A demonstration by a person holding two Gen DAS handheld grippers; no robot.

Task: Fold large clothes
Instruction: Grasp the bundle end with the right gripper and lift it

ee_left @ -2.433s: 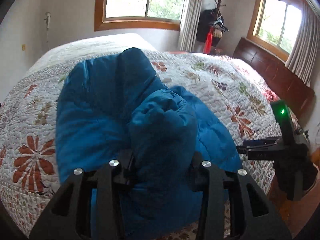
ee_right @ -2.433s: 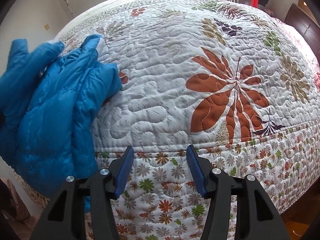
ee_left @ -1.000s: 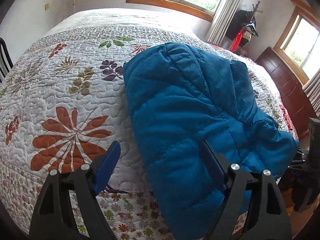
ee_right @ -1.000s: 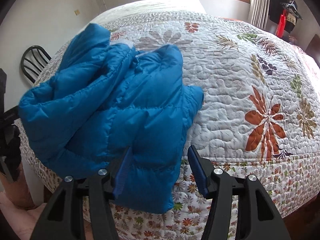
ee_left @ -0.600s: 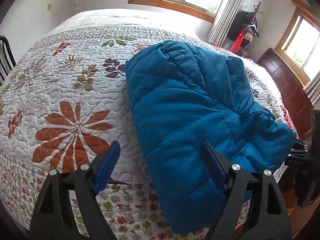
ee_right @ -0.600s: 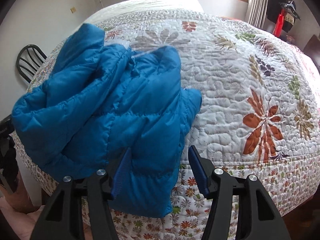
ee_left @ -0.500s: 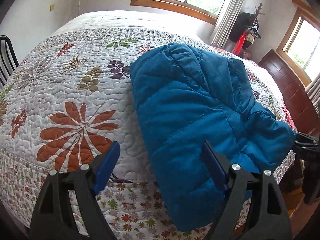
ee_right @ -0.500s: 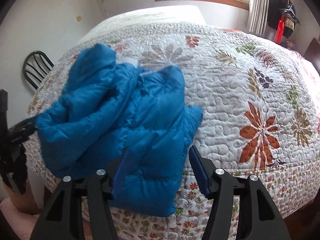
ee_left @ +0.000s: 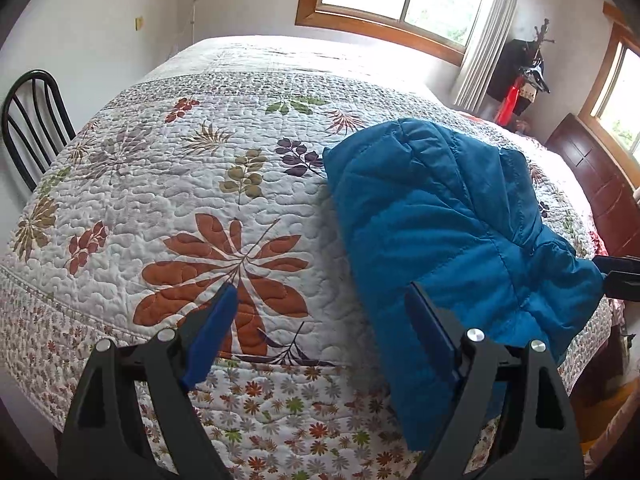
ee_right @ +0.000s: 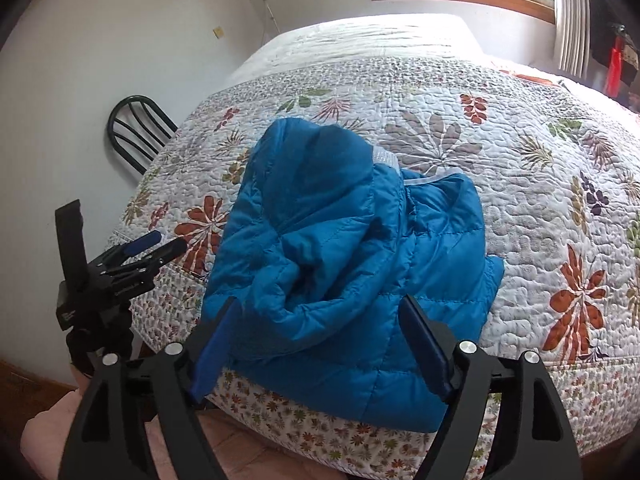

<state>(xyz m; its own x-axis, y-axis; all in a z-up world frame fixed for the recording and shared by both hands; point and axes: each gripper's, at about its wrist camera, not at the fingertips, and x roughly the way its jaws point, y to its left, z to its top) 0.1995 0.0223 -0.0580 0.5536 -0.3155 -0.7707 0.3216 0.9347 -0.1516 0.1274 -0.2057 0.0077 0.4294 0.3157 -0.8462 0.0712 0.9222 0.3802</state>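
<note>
1. A blue puffer jacket (ee_right: 344, 264) lies bundled in rough folds at the near edge of a bed (ee_right: 520, 208), its lower hem draped over the side of the flowered quilt (ee_left: 168, 184).
2. The right hand-held gripper (ee_right: 318, 346) hangs above the jacket's near part with its jaws opening; the blue pads (ee_right: 424, 348) stand wide apart and do not press the padded cloth seen between them.
3. The left hand-held gripper (ee_left: 318, 332) hovers over the quilt just beside the jacket's left edge, its jaws spread and opening, with nothing pinched between them; its right finger shows against the blue cloth.
4. In the right wrist view the left hand-held gripper appears at the far left, off the bed's corner, clear of the jacket.
5. A dark chair (ee_left: 32, 132) stands against the white wall beside the bed.
6. A wood-framed window (ee_left: 400, 4) lights the far side of the room, with a pale curtain (ee_left: 486, 40) at its right.
7. A dark wooden headboard (ee_left: 600, 188) shows at the right edge of the left wrist view.
</note>
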